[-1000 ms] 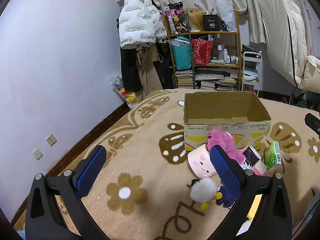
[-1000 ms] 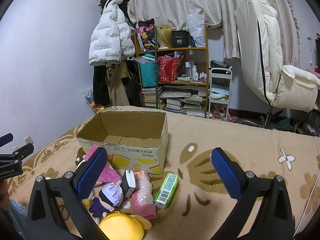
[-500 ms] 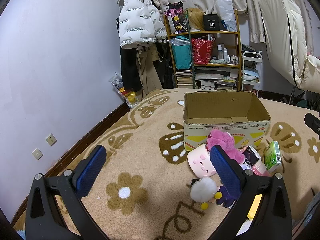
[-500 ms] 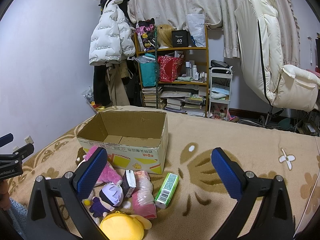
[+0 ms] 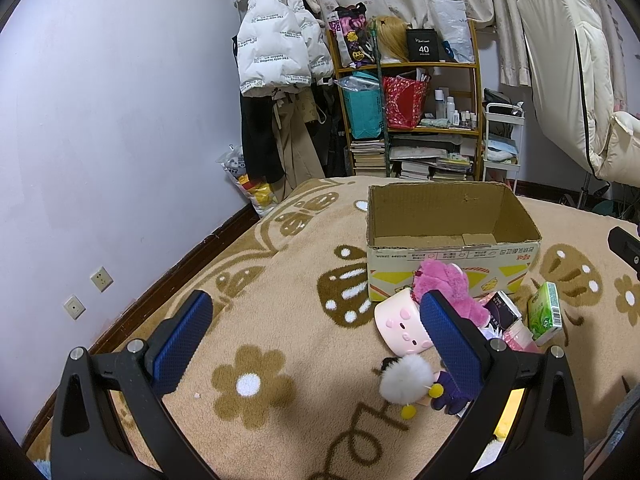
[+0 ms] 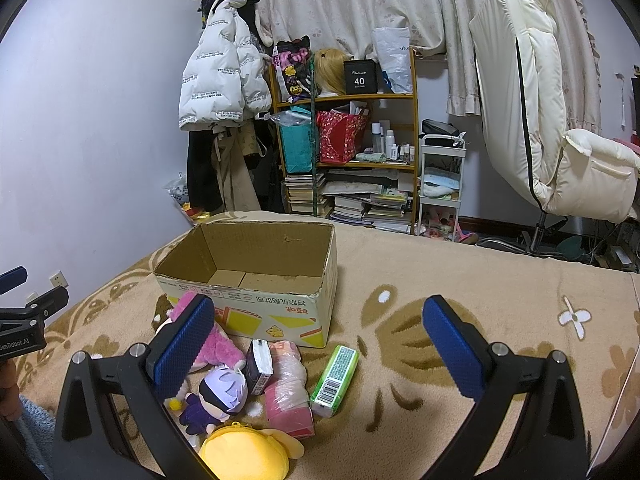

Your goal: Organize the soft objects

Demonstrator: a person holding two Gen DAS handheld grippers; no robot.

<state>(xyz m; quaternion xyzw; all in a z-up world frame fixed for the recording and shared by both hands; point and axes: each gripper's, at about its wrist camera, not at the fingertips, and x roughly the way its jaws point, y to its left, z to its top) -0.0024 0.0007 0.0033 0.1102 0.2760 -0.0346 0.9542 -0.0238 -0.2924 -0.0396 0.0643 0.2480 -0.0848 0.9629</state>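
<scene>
An open cardboard box (image 5: pixel 452 236) (image 6: pixel 256 272) stands on the patterned blanket, with nothing in it. In front of it lies a pile: a magenta plush (image 5: pixel 448 284) (image 6: pixel 216 350), a pale pink pig plush (image 5: pixel 402 326), a white fluffy pom-pom toy (image 5: pixel 404 376), a purple-haired doll (image 6: pixel 222 392), a yellow plush (image 6: pixel 244 454), a pink packet (image 6: pixel 288 400), a black packet (image 6: pixel 260 364) and a green tissue pack (image 5: pixel 545 312) (image 6: pixel 335 376). My left gripper (image 5: pixel 316 334) hovers open left of the pile. My right gripper (image 6: pixel 318 346) hovers open above the pile's right side.
A wooden shelf (image 6: pixel 348 152) packed with bags, bottles and books stands behind the bed, with a white puffer jacket (image 5: pixel 280 40) hanging to its left. A cream recliner chair (image 6: pixel 560 128) is at the right. The wall (image 5: pixel 100 140) runs close along the left.
</scene>
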